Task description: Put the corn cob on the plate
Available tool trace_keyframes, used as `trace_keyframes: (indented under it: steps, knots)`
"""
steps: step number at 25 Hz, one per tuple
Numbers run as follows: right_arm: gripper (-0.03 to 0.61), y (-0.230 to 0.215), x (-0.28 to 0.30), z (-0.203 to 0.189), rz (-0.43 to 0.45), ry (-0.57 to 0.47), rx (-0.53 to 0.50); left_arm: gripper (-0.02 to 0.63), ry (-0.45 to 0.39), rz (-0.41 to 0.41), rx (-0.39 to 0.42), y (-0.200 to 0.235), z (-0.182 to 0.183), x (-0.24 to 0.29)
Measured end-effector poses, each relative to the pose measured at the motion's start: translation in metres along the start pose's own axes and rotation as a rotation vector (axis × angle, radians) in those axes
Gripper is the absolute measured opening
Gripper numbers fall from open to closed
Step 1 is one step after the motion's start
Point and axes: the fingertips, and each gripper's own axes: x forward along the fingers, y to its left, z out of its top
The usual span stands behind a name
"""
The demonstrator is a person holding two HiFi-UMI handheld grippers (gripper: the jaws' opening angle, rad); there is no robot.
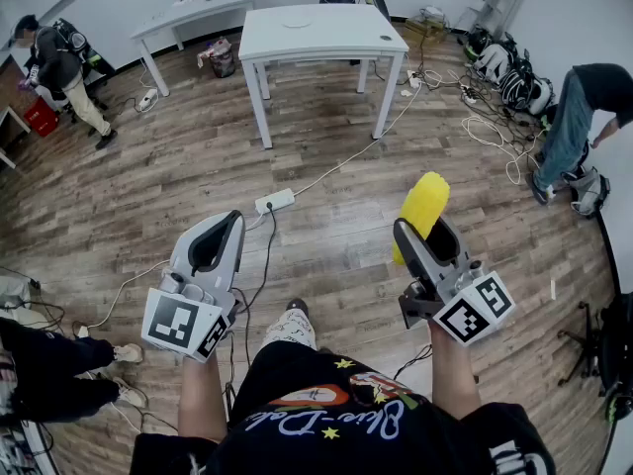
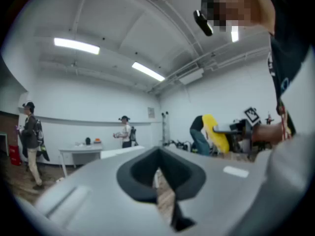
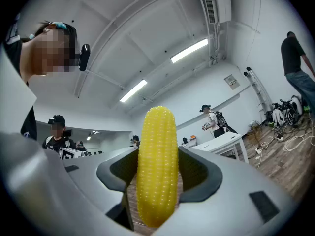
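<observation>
Corn cob point(image 3: 156, 166) was held at lower half by R gripper point(image 1: 420, 232); judged light, stiff, prob. slippery. L gripper point(image 2: 158, 177) was closed, empty.

A white table point(image 1: 321, 33) is located well ahead of the left tongs point(image 1: 229, 224) and the right tongs point(image 1: 423, 231). A second white table point(image 1: 193, 13) is set beyond it, to the left. A power strip point(image 1: 275, 202) is laid on the wooden floor point(image 1: 148, 196) just ahead of the left tongs. A heap of backpacks point(image 1: 504, 72) and a bent-over person point(image 1: 584, 107) are found ahead and right of the right tongs. A standing person point(image 1: 59, 62) is positioned far ahead and left of the left tongs.
</observation>
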Motion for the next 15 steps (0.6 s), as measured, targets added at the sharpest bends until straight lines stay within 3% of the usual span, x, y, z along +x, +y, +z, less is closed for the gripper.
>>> trace_keyframes:
  steps: [6,15]
  knots:
    - [0.238,-0.047,0.046,0.003,-0.011,0.001,-0.002,-0.002,0.006,0.001,-0.036,0.032,-0.017,0.061]
    - [0.238,-0.124,0.176,0.035,-0.016,0.008,-0.065,-0.002,-0.016,-0.041,-0.054,0.126,-0.025,0.197]
